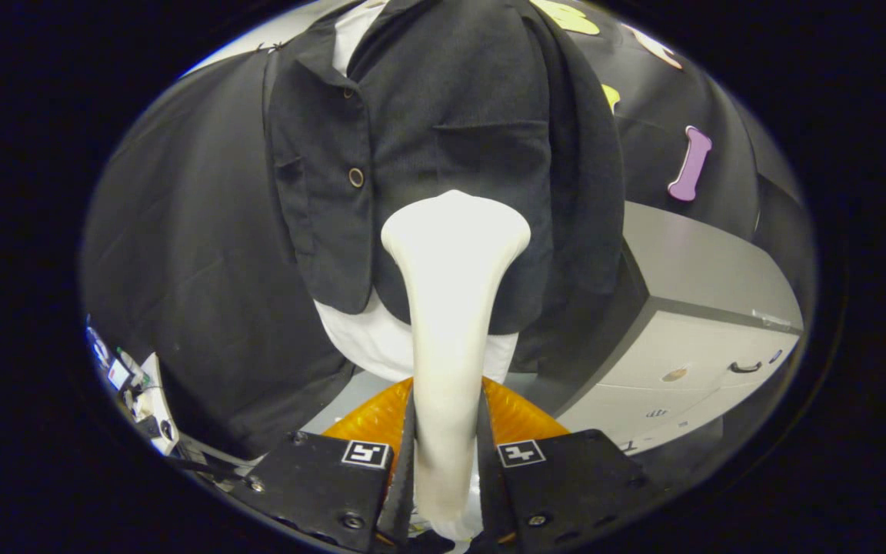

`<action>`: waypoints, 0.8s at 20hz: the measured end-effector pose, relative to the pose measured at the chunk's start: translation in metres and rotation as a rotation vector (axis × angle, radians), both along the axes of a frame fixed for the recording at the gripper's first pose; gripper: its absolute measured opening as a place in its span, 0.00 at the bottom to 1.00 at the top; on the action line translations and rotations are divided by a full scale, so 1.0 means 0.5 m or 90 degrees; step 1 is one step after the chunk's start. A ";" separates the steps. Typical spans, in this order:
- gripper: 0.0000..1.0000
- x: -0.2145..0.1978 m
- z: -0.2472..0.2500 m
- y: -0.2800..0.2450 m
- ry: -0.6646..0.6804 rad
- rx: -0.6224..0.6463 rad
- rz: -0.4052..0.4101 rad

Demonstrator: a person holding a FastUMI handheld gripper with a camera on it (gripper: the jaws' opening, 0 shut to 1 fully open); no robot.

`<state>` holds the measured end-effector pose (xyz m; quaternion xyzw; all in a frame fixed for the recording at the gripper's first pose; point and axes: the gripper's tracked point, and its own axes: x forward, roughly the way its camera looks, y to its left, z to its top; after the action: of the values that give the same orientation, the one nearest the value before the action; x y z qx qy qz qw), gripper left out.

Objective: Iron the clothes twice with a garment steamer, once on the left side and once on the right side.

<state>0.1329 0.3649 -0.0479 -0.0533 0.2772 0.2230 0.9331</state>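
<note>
Item: gripper (447,454), pinching the white garment steamer (451,308) by its handle so I can steer the head. Head sits against the dark jacket (443,115), right panel, hanging upright for vertical strokes.

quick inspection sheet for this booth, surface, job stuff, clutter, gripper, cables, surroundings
surface: pale grey top beyond the fingers, bare where it shows
job's things: white garment steamer held upright, its wide head against the lower front of the black jacket; a white garment hangs out below the jacket's hem
clutter: small gadgets bunched low beside the black cloth, too small to identify
grippers: gripper shut on the steamer's handle, both fingers pressing its sides; an orange ribbed piece sits behind them
cables: a dark lead runs near the gadgets; its ends cannot be made out
surroundings: black cloth wall; light cabinet with drawer handles
</note>
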 end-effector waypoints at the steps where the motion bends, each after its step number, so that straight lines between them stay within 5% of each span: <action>1: 0.38 -0.001 0.019 0.000 -0.009 0.004 0.000; 16: 0.38 -0.050 0.349 0.102 -0.162 0.081 0.061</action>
<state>0.1077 0.4161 0.1263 -0.0353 0.1393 0.2757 0.9504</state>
